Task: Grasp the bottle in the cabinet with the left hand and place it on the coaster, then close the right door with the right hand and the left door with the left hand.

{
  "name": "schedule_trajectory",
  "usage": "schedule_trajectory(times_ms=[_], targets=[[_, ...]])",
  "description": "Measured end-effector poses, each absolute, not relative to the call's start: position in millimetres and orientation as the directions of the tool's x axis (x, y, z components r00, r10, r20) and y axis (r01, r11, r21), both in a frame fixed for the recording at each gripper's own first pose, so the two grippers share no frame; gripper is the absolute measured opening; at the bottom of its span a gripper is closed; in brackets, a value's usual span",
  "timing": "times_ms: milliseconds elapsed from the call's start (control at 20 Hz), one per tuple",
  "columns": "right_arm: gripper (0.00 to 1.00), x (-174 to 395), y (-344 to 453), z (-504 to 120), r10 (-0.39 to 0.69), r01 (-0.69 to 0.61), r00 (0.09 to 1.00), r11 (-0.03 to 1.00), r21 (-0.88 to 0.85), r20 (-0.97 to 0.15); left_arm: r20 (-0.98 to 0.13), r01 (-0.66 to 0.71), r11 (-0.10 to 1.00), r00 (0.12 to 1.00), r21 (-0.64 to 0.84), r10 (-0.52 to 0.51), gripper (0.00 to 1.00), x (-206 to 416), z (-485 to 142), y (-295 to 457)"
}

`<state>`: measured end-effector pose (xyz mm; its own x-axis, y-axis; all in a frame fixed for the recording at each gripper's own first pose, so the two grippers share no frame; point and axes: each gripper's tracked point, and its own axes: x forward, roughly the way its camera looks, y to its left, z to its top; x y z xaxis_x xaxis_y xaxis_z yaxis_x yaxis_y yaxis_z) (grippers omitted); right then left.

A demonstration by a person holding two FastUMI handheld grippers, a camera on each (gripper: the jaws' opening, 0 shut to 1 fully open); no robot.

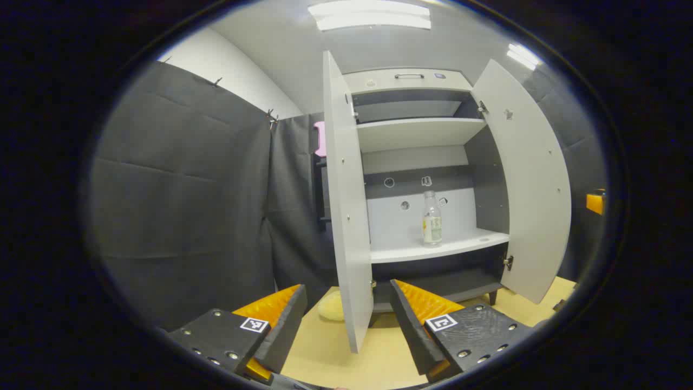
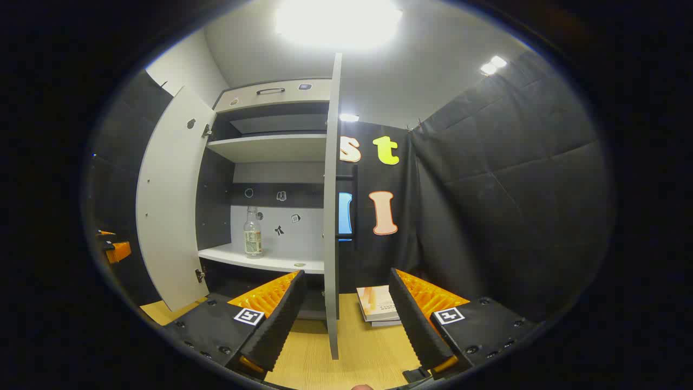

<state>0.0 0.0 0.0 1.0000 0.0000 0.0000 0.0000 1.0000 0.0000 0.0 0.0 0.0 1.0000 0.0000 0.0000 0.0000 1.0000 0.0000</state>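
Grey cabinet (image 1: 411, 81), clear bottle (image 1: 431, 219)

Coaster (image 1: 331, 306) ahead of left gripper (image 1: 346, 319): half hidden behind left door (image 1: 346, 216). Books (image 2: 378, 306) partly behind the right gripper's finger (image 2: 411, 319). Bottle (image 1: 431, 219) label too small to tell.

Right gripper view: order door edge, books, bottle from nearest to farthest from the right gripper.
From the right gripper:
1. Door edge: standing between the fingers, straight ahead.
2. Books: flat on the table, just right of the door.
3. Bottle: on the cabinet's lower shelf, back left.
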Motion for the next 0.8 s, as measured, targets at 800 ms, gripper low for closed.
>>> schedule_trajectory(times_ms=[800], targets=[[0.98,11,-30,-14,-0.011,0.012,1.000,1.000,0.008,-0.026,-0.001,-0.006,1.000,1.000,-0.007,0.006,0.90,-8,5,-27]])
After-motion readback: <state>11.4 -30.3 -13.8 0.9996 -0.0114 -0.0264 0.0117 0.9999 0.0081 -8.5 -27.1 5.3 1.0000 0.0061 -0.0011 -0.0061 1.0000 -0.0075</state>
